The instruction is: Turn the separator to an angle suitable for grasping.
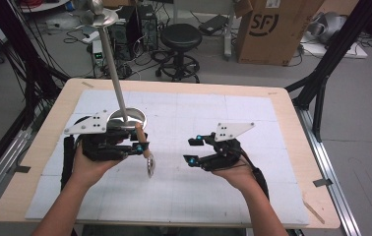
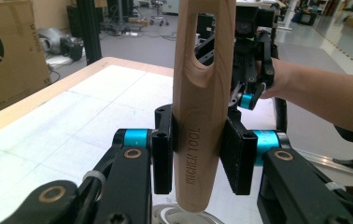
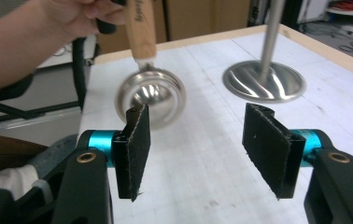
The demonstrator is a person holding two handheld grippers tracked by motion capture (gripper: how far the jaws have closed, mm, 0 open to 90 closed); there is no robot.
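Wood makes the long handle [image 2: 201,107] of the scoop [image 1: 145,153], with a slot near one end and the words KITCHEN TOOL on it. Its other end is a shiny round metal bowl [image 3: 150,96]. The left gripper [image 1: 134,146] pinches the handle tight and holds the scoop above the table. The right gripper [image 1: 192,150] has its jaws spread with nothing between them. Below is a white mat [image 1: 199,191] on a wooden table [image 1: 41,142]. A silver stand [image 1: 127,117] rises from the mat. Farther off are a black stool [image 1: 180,37] and a cardboard box [image 1: 277,29].
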